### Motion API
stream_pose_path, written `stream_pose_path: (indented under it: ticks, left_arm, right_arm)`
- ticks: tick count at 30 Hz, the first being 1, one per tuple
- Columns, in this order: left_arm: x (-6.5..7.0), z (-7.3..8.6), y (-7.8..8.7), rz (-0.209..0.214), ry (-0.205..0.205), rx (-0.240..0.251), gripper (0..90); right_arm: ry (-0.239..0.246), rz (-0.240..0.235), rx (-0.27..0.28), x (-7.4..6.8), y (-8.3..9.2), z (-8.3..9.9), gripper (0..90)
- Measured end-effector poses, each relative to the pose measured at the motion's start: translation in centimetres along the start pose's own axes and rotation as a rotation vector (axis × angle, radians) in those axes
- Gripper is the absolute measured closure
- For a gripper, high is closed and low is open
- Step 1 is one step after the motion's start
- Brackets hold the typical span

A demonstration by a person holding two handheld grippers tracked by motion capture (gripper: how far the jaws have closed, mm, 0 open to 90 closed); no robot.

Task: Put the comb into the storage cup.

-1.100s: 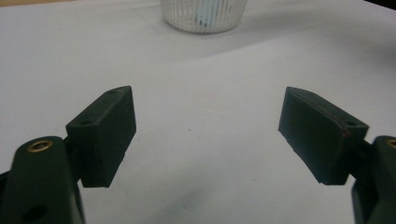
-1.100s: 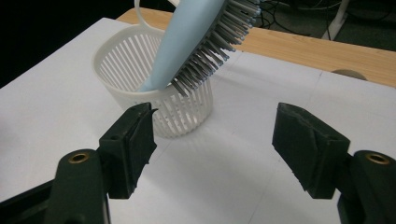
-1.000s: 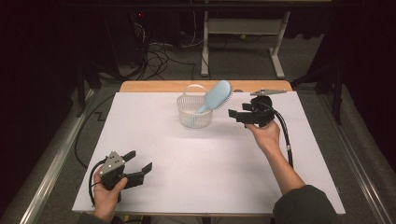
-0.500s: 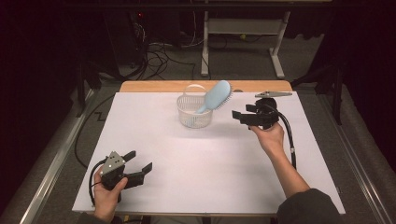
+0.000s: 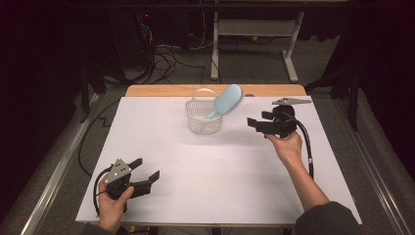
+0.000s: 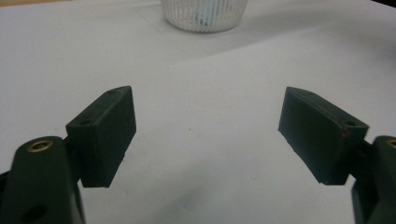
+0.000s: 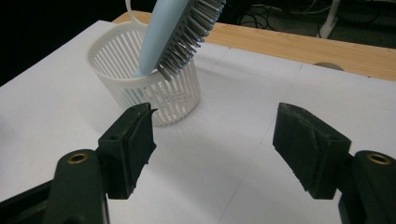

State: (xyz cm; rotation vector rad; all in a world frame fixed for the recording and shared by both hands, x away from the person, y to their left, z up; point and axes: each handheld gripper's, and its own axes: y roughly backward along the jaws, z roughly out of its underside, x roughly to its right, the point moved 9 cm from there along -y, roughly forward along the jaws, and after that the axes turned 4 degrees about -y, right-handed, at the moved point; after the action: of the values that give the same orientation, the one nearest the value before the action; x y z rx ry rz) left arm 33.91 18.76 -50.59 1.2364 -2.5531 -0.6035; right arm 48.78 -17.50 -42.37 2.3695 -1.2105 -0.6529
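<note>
The white table [image 5: 205, 186] carries everything, with a strip of bare wood along its far edge. Near the middle of that far edge stands a white slatted basket [image 5: 203, 117] with a thin loop handle. A light blue hairbrush [image 5: 226, 100] stands in it handle down, its bristled head leaning out over the rim toward the right edge.

The right gripper [image 5: 258, 123] is held above the table near the far right corner, just beside the basket and apart from it, aimed at it. Its jaws stand wide apart with nothing between them; in the right gripper view [image 7: 212, 140] the basket and brush lie just beyond the pads.

The left gripper [image 5: 147, 169] sits low by the near left corner, well apart from the basket, jaws also spread wide and empty [image 6: 205, 135].

Between the two grippers the tabletop lies open from the basket to the near edge.
</note>
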Motion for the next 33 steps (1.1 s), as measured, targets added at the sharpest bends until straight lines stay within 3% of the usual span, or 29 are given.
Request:
stream_pose_path:
  ticks: [33]
  left_arm:
    - [-0.1, 0.0, 0.1, -0.001, 0.006, 0.002, 20.0]
  right_arm:
    - [0.01, 0.027, 0.02, 1.2, 2.2, 0.9, 29.3]
